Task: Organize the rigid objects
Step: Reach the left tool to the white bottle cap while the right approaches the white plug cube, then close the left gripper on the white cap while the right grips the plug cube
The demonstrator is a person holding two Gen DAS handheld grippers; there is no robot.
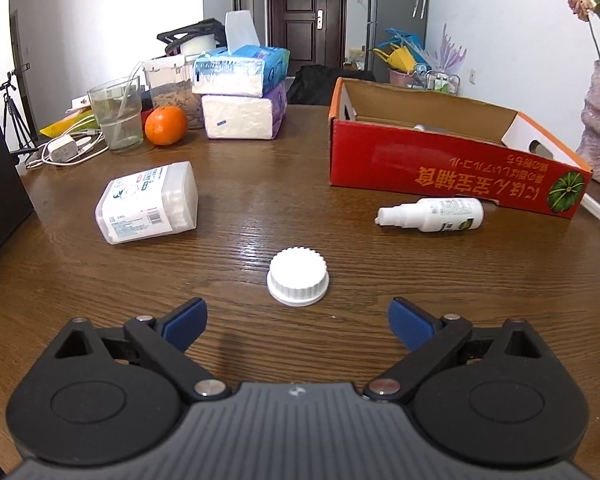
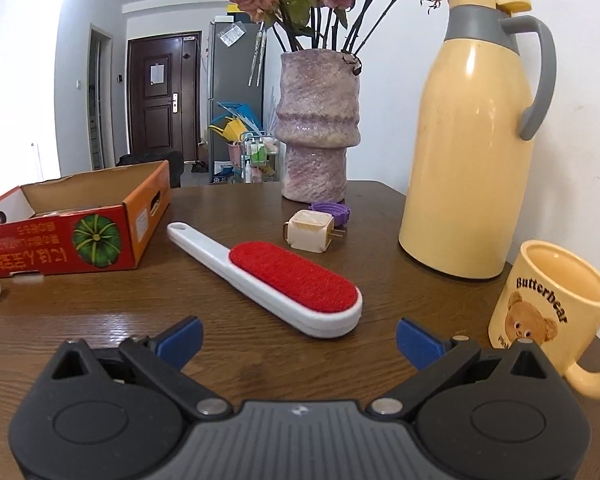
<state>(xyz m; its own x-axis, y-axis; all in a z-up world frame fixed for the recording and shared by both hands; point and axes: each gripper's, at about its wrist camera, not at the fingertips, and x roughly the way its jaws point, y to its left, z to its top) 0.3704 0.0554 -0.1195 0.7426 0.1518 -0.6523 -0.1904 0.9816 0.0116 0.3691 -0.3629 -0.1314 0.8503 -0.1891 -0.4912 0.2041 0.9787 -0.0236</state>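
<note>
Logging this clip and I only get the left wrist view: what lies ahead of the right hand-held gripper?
Observer: A lint brush with a red pad lies just ahead of the open right hand-held gripper.
Operator: Anything standing on that side?
Observer: A cream thermos jug stands upright, with a Butterbear mug nearer the camera.
Operator: Anything small there?
Observer: A cream plug adapter lies near the vase.

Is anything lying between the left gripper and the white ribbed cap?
No. In the left wrist view, only bare wooden table separates the open left gripper from the white ribbed cap.
</note>
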